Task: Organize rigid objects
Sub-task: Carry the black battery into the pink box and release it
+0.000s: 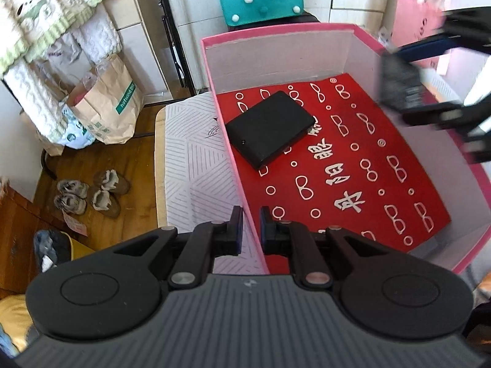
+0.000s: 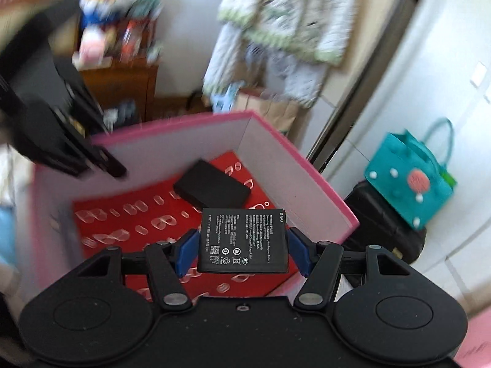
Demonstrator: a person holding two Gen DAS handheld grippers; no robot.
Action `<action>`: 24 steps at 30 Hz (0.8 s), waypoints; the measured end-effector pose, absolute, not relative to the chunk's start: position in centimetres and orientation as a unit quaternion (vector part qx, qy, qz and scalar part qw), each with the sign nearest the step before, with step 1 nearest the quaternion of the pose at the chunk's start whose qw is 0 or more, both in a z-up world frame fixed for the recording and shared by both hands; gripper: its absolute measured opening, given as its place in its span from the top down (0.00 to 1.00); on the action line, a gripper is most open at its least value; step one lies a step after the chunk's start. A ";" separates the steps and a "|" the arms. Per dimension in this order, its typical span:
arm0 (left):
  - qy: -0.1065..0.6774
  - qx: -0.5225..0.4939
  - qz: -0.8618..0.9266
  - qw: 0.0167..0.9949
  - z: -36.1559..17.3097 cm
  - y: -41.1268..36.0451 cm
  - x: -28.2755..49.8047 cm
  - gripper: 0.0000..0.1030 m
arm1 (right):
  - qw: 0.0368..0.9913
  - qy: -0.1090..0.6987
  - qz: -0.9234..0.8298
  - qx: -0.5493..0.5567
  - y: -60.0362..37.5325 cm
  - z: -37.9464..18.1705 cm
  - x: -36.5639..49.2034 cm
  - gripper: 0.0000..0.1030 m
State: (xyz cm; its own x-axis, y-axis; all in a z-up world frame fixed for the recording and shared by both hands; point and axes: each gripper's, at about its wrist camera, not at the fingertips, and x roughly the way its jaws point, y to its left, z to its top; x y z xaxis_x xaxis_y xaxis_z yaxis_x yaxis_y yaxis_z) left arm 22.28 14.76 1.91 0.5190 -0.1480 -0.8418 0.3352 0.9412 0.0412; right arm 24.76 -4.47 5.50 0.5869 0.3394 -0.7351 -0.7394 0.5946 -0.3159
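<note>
Your right gripper (image 1: 429, 92) reads as a dark smear in the left wrist view, its flat black printed battery (image 1: 402, 84) blurred past legibility. In the right wrist view your left gripper (image 2: 104, 165) is streaked, and the wooden shelf's cluttered items (image 2: 116, 36) are indistinct.

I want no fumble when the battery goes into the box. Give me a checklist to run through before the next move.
1. Right gripper shut on the battery: ok.
2. Battery over the pink box, inside its walls: ok.
3. Red floor beneath the battery free: ok.
4. Black case apart from the drop spot: ok.
5. Left gripper straddling the box wall, steadying it: fingers nearly closed, contact cannot tell.
6. Height above the floor: cannot tell.
</note>
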 end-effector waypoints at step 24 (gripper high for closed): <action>0.467 0.100 -0.146 0.867 3.2 14.8 21.5 0.90 | 0.851 0.306 0.337 -0.261 -5.3 6.1 27.9 0.33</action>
State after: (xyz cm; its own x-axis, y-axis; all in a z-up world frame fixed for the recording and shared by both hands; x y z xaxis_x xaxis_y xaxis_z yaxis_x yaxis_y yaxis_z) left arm 21.48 14.77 3.15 0.5219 -0.1593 -0.8380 0.3458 0.9376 0.0371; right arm 27.88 -5.35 6.10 0.5852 0.4146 -0.6969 -0.7343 0.6355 -0.2386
